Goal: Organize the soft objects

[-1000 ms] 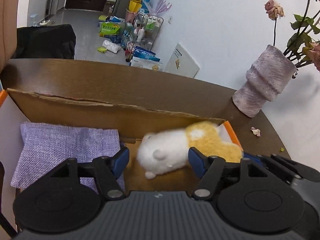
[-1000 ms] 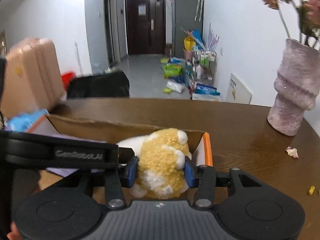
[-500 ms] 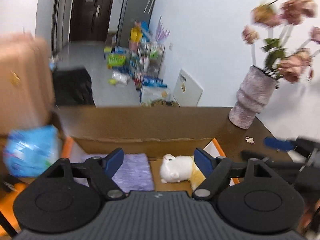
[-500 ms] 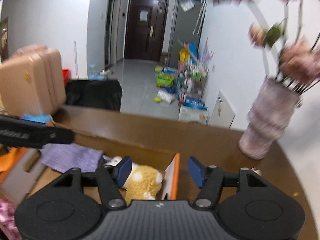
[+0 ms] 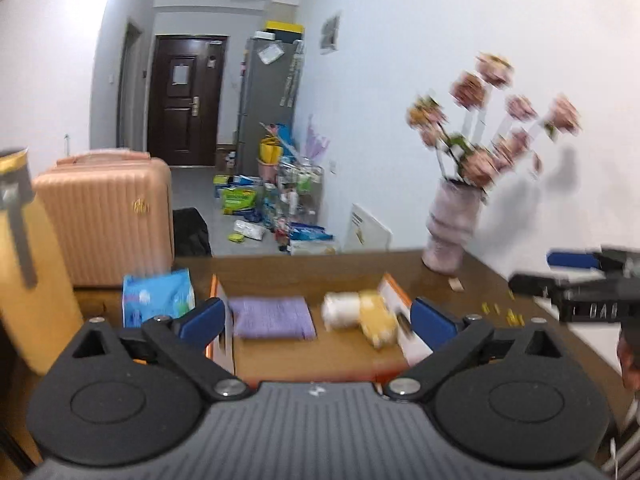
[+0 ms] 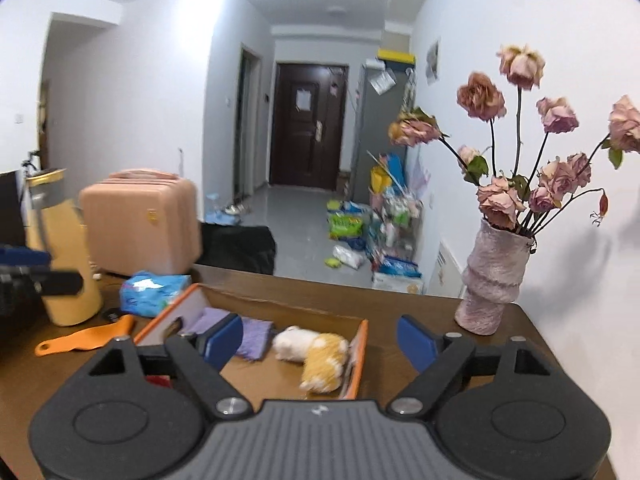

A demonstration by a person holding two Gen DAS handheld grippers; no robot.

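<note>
Released a second earlier, the plush toy (image 6: 314,354) lay in the box (image 6: 357,354) at twelve o'clock; left gripper (image 5: 316,318) and right gripper (image 6: 320,340) withdrew, jaws opening, empty.

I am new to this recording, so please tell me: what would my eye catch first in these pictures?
Probably the vase of faded pink roses, at the table's far right corner. Next, the cardboard box at the middle of the table, with a white and yellow plush toy lying beside a purple cloth.
</note>
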